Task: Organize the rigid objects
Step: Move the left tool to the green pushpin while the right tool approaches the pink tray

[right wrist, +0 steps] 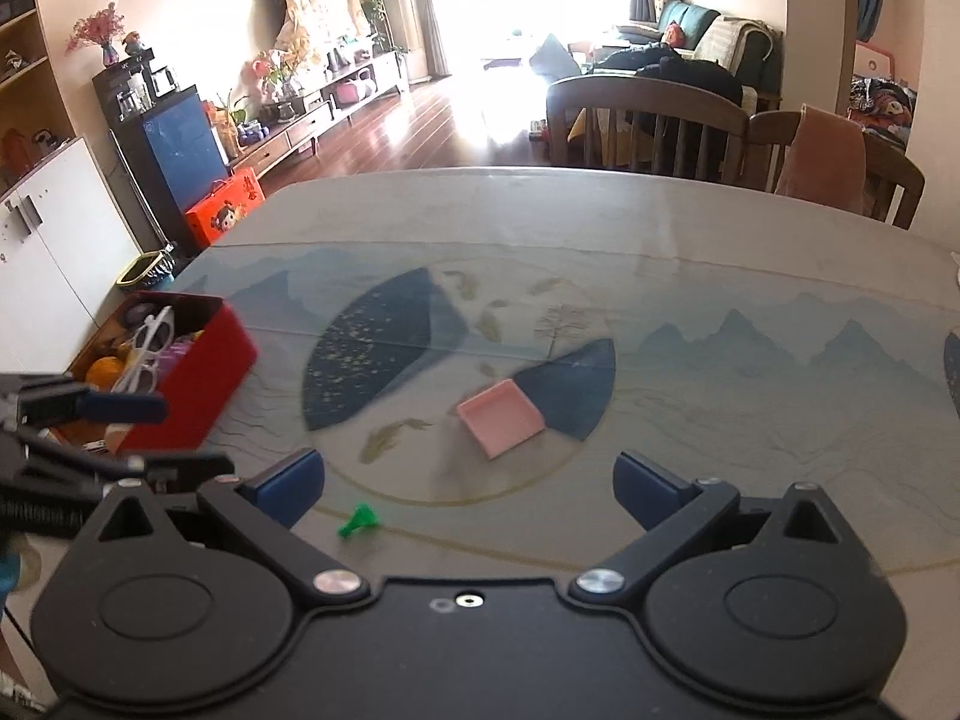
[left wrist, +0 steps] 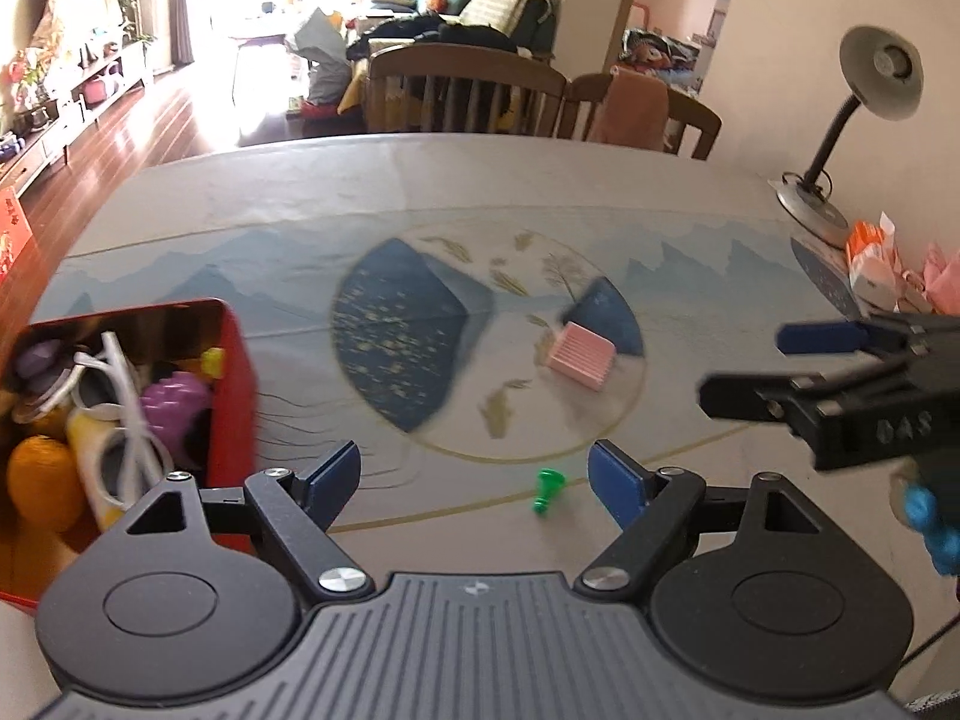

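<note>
A red tin box (left wrist: 237,378) at the table's left holds several small objects, among them white glasses (right wrist: 150,354), an orange piece and a purple piece. A small green peg (left wrist: 547,489) lies on the table in front of my left gripper (left wrist: 477,483), which is open and empty. A pink ribbed block (left wrist: 581,354) lies further out near the middle. In the right wrist view my right gripper (right wrist: 468,489) is open and empty, with the pink block (right wrist: 501,414) ahead between its fingers and the green peg (right wrist: 358,521) near its left finger. The red box (right wrist: 198,375) stands at its left.
The table (left wrist: 420,192) carries a cloth with a blue mountain print. A desk lamp (left wrist: 864,120) and orange and pink packets (left wrist: 876,264) stand at the right edge. Wooden chairs (right wrist: 648,126) stand behind the far edge. The right gripper's body (left wrist: 840,384) shows in the left view.
</note>
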